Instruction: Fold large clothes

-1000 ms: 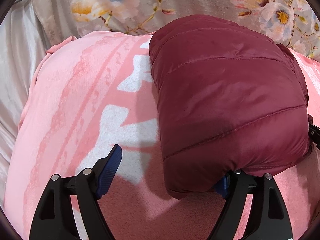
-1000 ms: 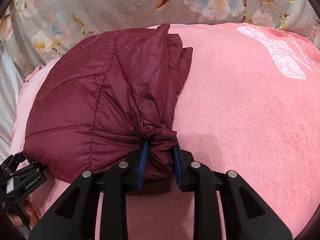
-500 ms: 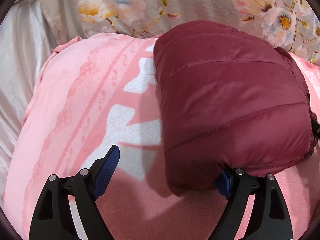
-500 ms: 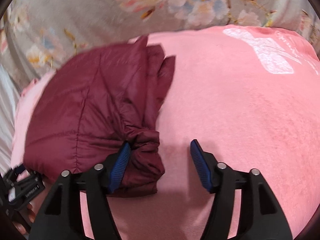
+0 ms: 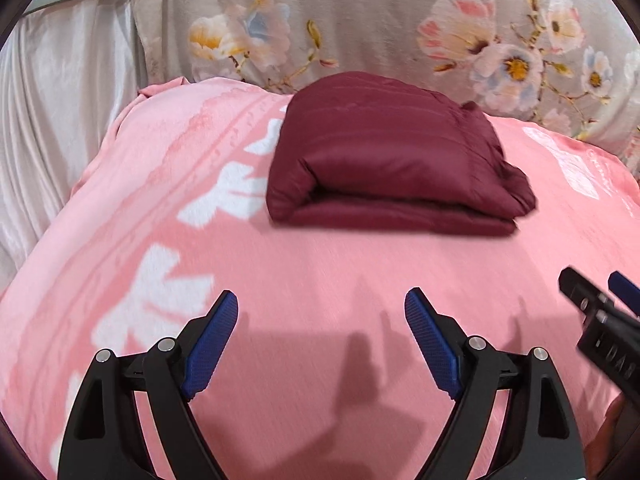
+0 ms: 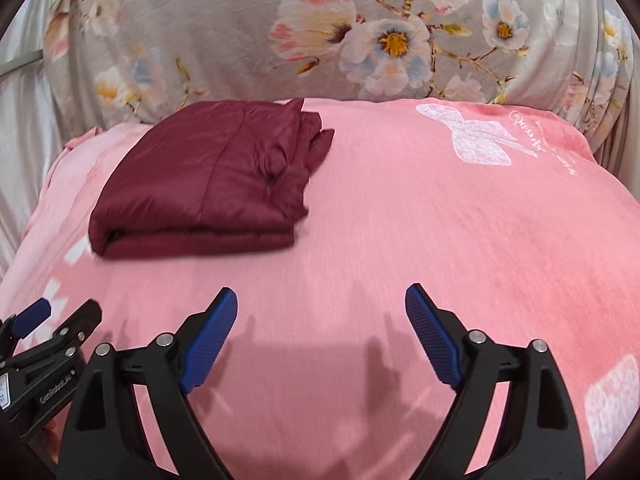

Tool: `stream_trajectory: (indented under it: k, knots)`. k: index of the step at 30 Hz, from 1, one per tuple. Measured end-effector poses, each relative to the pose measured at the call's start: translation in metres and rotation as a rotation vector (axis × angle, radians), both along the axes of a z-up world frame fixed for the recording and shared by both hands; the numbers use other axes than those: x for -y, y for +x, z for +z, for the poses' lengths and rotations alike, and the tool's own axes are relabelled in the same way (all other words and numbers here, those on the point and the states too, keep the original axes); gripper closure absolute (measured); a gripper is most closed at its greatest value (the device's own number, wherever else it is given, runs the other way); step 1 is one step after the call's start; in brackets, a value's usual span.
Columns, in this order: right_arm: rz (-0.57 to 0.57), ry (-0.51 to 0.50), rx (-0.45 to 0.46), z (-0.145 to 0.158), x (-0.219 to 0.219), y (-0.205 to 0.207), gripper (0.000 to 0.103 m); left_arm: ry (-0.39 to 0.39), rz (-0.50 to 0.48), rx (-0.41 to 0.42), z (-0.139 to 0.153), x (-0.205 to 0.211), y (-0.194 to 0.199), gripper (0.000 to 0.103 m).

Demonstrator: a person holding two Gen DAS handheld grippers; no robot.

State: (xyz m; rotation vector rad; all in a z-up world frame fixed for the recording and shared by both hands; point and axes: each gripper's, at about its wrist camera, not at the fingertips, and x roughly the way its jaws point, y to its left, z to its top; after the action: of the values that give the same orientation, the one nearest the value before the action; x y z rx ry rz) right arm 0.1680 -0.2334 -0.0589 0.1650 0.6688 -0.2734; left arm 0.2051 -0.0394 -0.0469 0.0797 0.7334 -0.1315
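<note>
Maroon quilted jacket folded into compact bundle on pink blanket. Left gripper spread wide, empty; right gripper opening, empty, both short of bundle. Fold looks finished.

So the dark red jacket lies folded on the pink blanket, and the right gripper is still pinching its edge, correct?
Not quite. The dark red jacket does lie folded on the pink blanket, but the right gripper is not pinching it. The right wrist view shows its jaws opening, nothing between them, well short of the jacket.

Bright, even light; soft shadows, slight motion blur, fisheye-curved edges.
</note>
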Motion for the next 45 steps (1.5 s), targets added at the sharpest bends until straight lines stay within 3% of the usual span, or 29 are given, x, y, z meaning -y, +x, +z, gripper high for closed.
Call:
stream_trajectory:
  k: [8, 17, 28, 37, 45]
  knots:
    - [0.014, -0.068, -0.015, 0.001, -0.019, -0.053, 0.018, -0.008, 0.002, -0.013, -0.003, 0.007, -0.037, 0.019]
    - [0.035, -0.098, -0.07, -0.006, -0.026, -0.048, 0.018, -0.056, 0.021, -0.05, -0.009, -0.002, -0.032, 0.02]
    - [0.036, -0.105, -0.075, -0.005, -0.026, -0.048, 0.018, -0.003, 0.01, -0.034, -0.009, 0.009, -0.034, 0.02]
    - [0.045, -0.113, -0.075, -0.004, -0.027, -0.048, 0.018, 0.106, 0.016, 0.003, -0.007, 0.024, -0.04, 0.02]
    - [0.048, -0.117, -0.076, -0.004, -0.027, -0.048, 0.018, 0.115, 0.031, 0.009, -0.008, 0.027, -0.042, 0.02]
